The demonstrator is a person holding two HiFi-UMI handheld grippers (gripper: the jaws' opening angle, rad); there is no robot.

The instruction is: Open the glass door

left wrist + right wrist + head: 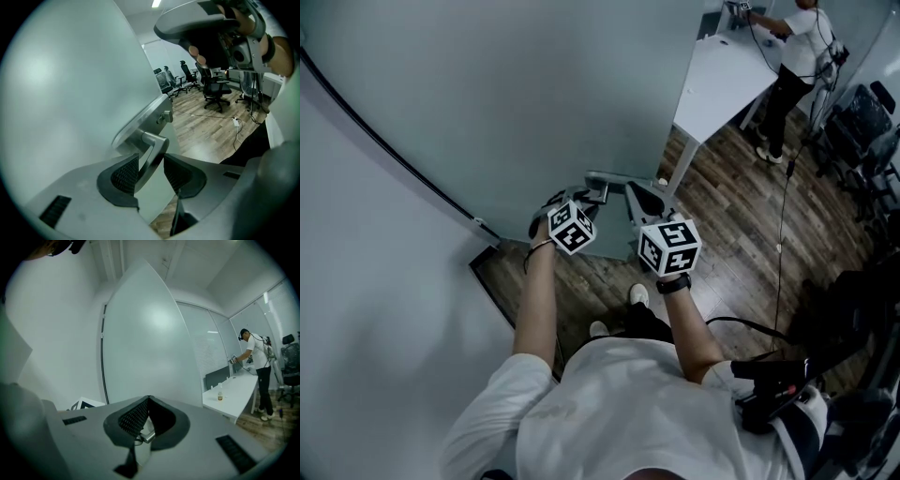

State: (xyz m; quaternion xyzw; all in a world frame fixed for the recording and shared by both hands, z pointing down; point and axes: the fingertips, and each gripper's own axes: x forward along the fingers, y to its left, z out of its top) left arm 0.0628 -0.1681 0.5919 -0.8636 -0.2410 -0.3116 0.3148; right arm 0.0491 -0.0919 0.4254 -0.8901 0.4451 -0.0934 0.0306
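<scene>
Plainly, the left gripper [151,159] has its jaws apart. The silver metal lever handle [153,143] of the frosted glass door [70,84] lies between the ribbed pads [123,174], close to the left one and not clamped. Just right of it, the right gripper [148,400] faces the pane with its jaw tips together.

I count 1 left gripper [150,171], 1 right gripper [149,404], 1 glass door [70,93], 1 handle [153,146], 1 desk [722,84].
</scene>
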